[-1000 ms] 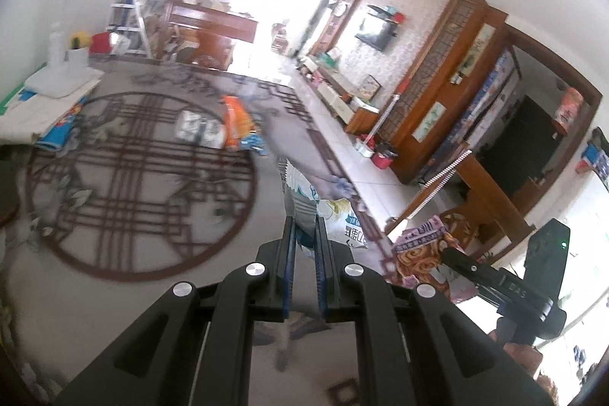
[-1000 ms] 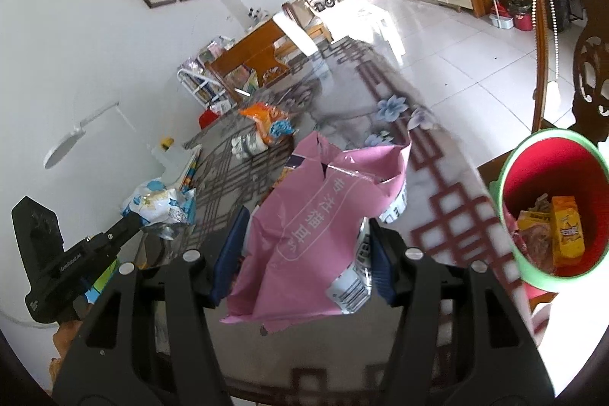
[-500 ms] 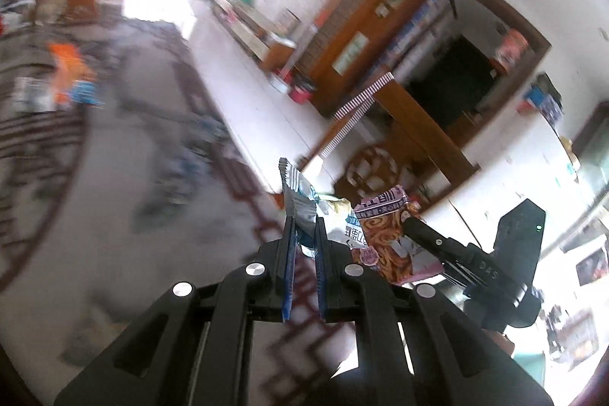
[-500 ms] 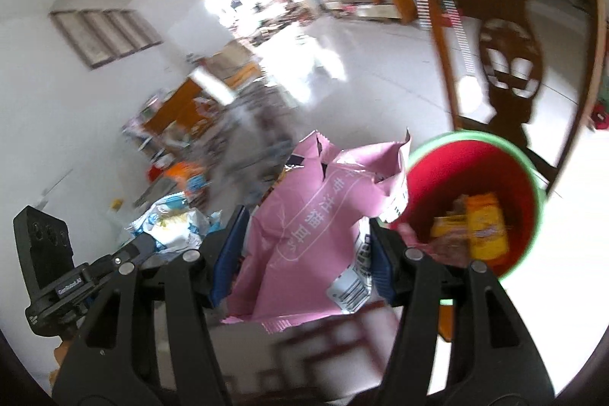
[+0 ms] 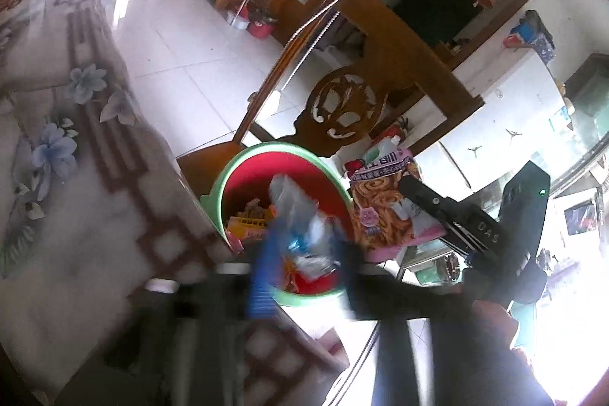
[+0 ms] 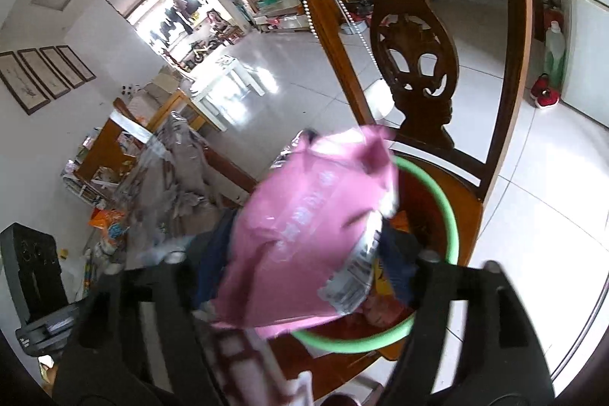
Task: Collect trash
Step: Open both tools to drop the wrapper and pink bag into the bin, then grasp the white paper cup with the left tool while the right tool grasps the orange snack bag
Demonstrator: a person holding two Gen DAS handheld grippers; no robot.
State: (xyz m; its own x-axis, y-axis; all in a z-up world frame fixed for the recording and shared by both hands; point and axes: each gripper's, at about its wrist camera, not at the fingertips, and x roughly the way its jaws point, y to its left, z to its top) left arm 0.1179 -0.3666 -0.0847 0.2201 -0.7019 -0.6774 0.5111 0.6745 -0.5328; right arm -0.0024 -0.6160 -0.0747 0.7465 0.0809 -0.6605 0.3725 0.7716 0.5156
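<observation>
**Two grippers with wrappers at the red bin**

Surface and room: a table [image 5: 76, 200] under a grey cloth with brown lattice lines and blue flowers; white tiled floor [image 5: 179, 52]; a carved wooden chair [image 6: 418, 63] with a bead string hung on its back. A red bin with a green rim [image 5: 304, 162] stands on the chair seat just beside the table edge, with yellow and orange packets inside. More wrappers lie far back on the table in the right wrist view.

Hard to make out: both near gripper bodies are smeared by motion blur. The print on the pink bag [image 6: 304, 227] is unreadable, and the bag covers much of the bin [image 6: 445, 212].

Pose: the left gripper [image 5: 304, 253] sits over the bin mouth, fingers spread apart, a blue-and-white wrapper [image 5: 300, 223] loose between them above the bin. The right gripper [image 6: 304, 269] hangs beside the bin, its wide-set fingers pressed on the pink bag, which is also seen in the left wrist view [image 5: 384, 212].
</observation>
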